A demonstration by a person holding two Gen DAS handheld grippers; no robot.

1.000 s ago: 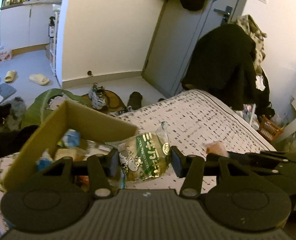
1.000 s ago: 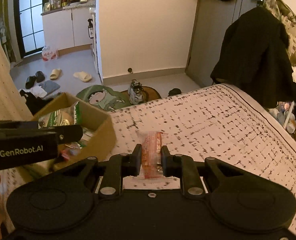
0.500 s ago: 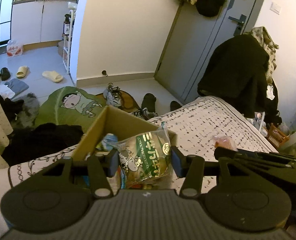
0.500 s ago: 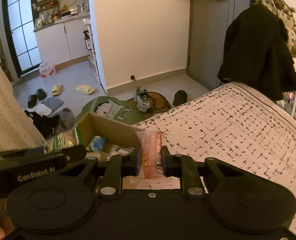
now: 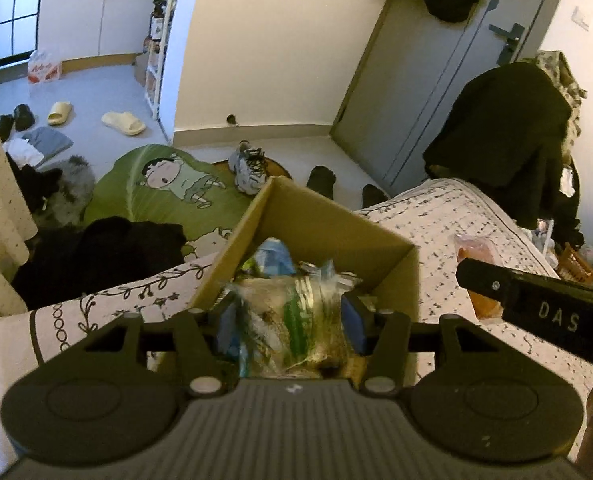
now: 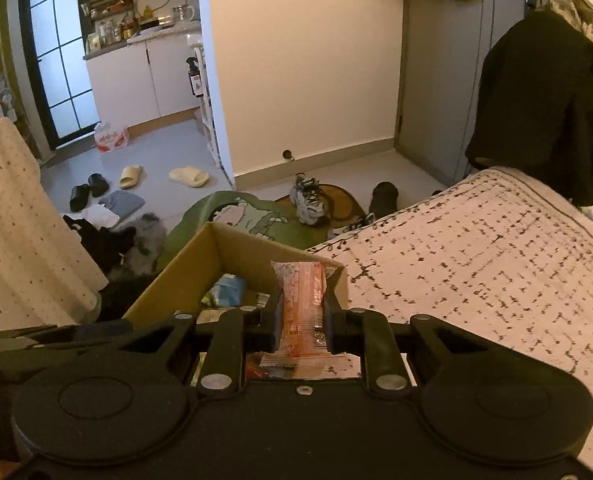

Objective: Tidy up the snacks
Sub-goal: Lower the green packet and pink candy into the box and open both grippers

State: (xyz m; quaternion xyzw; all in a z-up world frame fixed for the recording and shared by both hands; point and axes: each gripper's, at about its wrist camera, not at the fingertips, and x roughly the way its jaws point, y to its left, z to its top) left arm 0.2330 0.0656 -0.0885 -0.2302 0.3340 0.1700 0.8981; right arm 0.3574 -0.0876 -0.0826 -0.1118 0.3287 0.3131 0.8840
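Hovering over an open cardboard box (image 5: 328,220), the left tongs (image 5: 290,320) have a clear bag with green print (image 5: 304,332) between their two blue pads (image 5: 358,320). The jaws have just been opening a little, and the bag shows as a blur while the tongs themselves are sharp, so the bag looks released rather than pinched. It hangs above the other wrapped snacks (image 5: 272,258) that already lie in the box.

In the right wrist view, the right tongs (image 6: 302,320) are clenched on a slim orange-red snack packet (image 6: 302,300). The packet stands upright between the pads, with its crimped top end poking above them. It is held just above the near right corner of the same box (image 6: 192,268), where a blue packet (image 6: 226,290) lies inside.

The box sits on a bed, on a pale cover with small dark marks (image 6: 476,260), close to the bed's far edge.

Beyond the bed, on the floor, lie a green rug with a cartoon child on it (image 5: 156,184), a pair of grey trainers (image 5: 250,164), pale slippers (image 5: 122,123) and heaps of dark clothing (image 5: 96,252). A dark coat (image 5: 504,140) hangs at the right, beside a grey door (image 5: 428,92)
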